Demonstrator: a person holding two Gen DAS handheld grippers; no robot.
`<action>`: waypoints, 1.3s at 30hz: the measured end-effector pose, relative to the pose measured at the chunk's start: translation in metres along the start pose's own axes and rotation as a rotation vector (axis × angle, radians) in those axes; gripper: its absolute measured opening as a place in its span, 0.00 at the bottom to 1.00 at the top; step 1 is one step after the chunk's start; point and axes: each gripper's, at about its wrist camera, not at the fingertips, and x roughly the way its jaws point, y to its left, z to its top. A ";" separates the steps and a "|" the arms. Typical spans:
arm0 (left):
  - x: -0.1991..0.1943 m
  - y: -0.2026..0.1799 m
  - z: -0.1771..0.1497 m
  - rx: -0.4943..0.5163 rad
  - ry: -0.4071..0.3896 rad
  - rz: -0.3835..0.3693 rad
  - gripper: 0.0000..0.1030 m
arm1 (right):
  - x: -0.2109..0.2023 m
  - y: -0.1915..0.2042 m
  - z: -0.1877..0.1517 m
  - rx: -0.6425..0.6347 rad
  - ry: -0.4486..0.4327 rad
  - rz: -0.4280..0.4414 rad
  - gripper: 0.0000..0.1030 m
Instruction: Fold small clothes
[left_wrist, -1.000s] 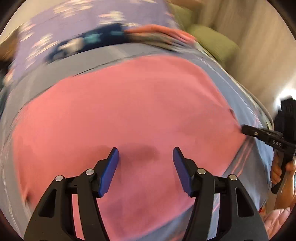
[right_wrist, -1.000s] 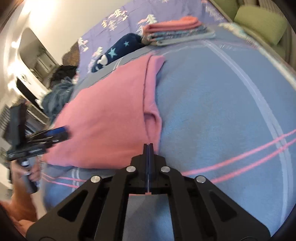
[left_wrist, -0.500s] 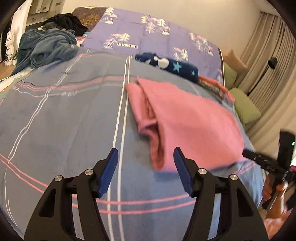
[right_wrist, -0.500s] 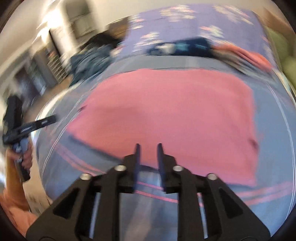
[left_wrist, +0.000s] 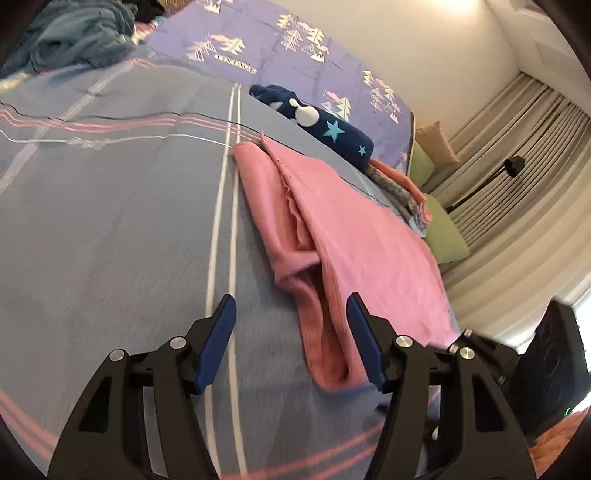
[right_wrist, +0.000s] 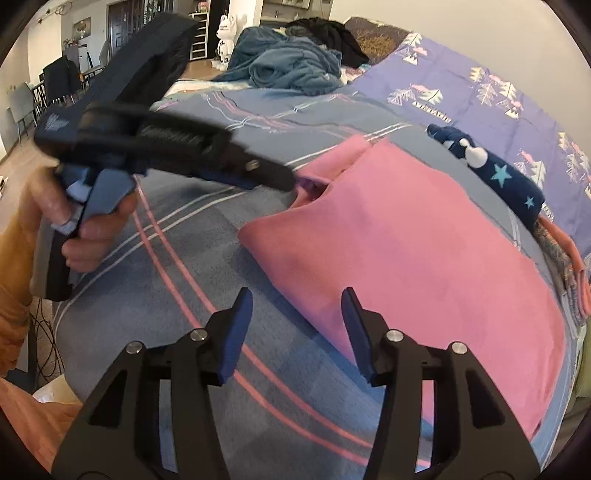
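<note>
The pink garment (left_wrist: 354, 240) is seen lying folded on the striped bedspread (left_wrist: 110, 221). The left tongs (left_wrist: 291, 339) are held spread just above its near corner, nothing gripped. The right tongs (right_wrist: 295, 328) are spread too (also empty), poised by the garment's near edge. A navy starred garment (right_wrist: 498, 177) is lying beyond.

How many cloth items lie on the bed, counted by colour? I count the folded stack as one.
Pink garment: 1
Navy star-print garment: 1
Teal blanket heap: 1
Black garment heap: 1
Folded stack, mixed colours: 1
Total: 5
</note>
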 end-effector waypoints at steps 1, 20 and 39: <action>0.007 0.000 0.004 0.003 0.008 -0.027 0.61 | 0.002 -0.001 0.001 0.006 0.007 0.007 0.50; 0.016 0.017 0.036 -0.011 0.005 -0.084 0.69 | 0.031 0.021 0.016 -0.134 -0.020 -0.170 0.61; 0.109 0.028 0.122 -0.064 0.085 -0.049 0.09 | 0.040 0.024 0.016 -0.101 -0.058 -0.061 0.04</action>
